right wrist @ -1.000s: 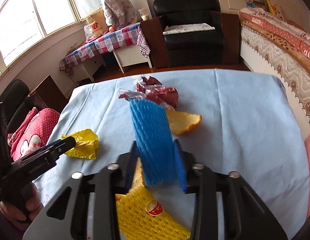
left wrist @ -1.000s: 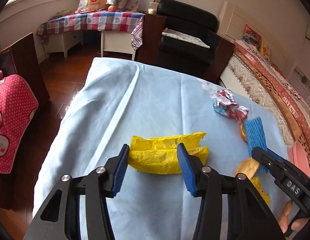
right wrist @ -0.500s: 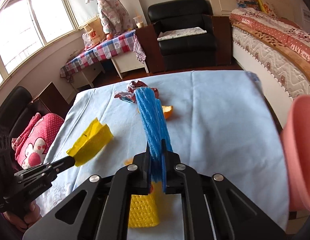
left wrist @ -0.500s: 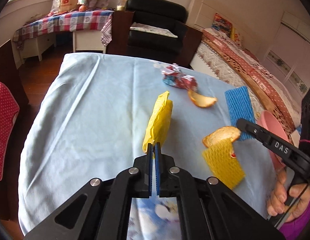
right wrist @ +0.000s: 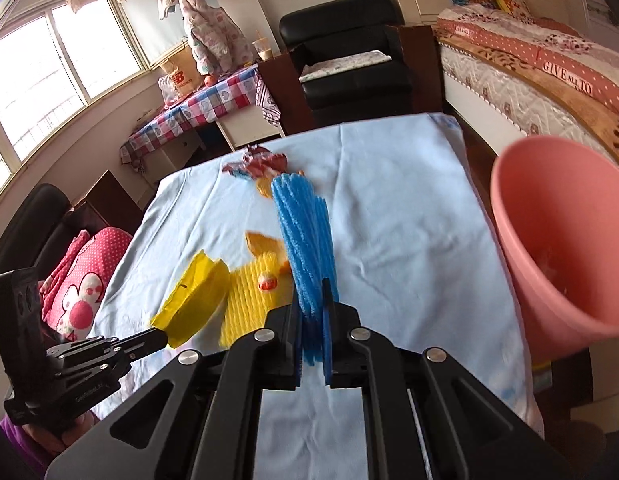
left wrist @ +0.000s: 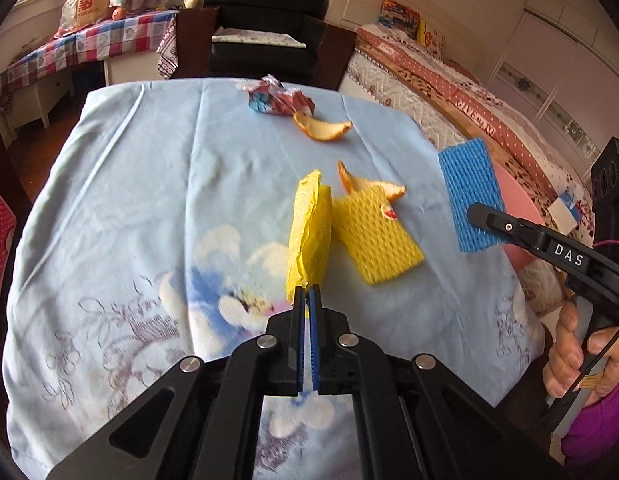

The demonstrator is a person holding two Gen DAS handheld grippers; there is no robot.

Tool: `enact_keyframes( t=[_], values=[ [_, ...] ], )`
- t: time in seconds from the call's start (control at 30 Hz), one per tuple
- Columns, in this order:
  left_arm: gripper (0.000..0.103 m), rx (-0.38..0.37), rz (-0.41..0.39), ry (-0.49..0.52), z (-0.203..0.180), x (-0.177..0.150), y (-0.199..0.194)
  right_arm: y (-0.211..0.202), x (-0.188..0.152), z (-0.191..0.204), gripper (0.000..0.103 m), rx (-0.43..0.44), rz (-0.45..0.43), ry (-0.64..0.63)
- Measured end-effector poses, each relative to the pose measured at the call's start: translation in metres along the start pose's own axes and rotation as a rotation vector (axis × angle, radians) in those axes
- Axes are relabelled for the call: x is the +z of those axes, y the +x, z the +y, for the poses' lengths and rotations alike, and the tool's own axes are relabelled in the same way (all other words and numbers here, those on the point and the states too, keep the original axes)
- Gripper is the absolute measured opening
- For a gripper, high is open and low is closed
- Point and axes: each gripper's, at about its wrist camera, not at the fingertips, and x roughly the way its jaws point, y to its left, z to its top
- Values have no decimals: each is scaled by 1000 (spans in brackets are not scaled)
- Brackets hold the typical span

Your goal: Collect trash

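My left gripper (left wrist: 308,300) is shut on a yellow paper wrapper (left wrist: 309,228) and holds it above the blue tablecloth (left wrist: 149,184). My right gripper (right wrist: 311,304) is shut on a blue foam net (right wrist: 305,240), lifted over the table; it also shows in the left wrist view (left wrist: 471,196). A yellow foam net (left wrist: 375,236) and orange peel (left wrist: 369,186) lie on the cloth. Farther back lie another peel (left wrist: 321,130) and a crumpled red and blue wrapper (left wrist: 279,98). A pink bin (right wrist: 557,240) stands at the table's right side.
A black armchair (left wrist: 265,28) and a checked side table (left wrist: 81,48) stand beyond the table's far end. A bed (left wrist: 469,92) runs along the right. A pink cushion (right wrist: 85,280) sits on a chair at the left.
My left gripper closed on the yellow wrapper and lifted it. My right gripper lifted the blue foam net and moved right toward the pink bin, which has come into view.
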Motion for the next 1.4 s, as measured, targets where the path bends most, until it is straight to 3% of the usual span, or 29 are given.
enact_keyframes(
  t=[0.07, 0.2, 0.33, 0.63, 0.8, 0.87, 0.93, 1.07, 1.4],
  values=[
    [4, 5, 5, 8, -3, -4, -1, -2, -7, -2, 8, 2, 8, 4],
    [46, 26, -13, 13, -4, -7, -12, -6, -15, -5, 8, 10, 15, 12],
    [55, 61, -44, 2, 3, -2, -23, -9, -17, -8, 8, 21, 9, 18],
    [54, 140, -52, -23, 4, 15, -1, -13, -21, -9, 8, 48, 0, 18],
    [53, 166, -45, 20, -8, 17, 11, -17, -21, -15, 8, 49, -7, 31],
    [47, 186, -35, 11, -6, 18, 17, -18, -20, -16, 8, 55, -8, 32],
    [32, 204, -29, -5, -2, 17, 21, -21, -20, -15, 8, 52, -15, 21],
    [15, 202, -36, -21, 2, 16, 21, -26, -20, -16, 8, 53, -26, 9],
    [12, 108, -124, -12, -29, 35, -16, -42, -14, -33, 8, 60, -77, 41]
  ],
)
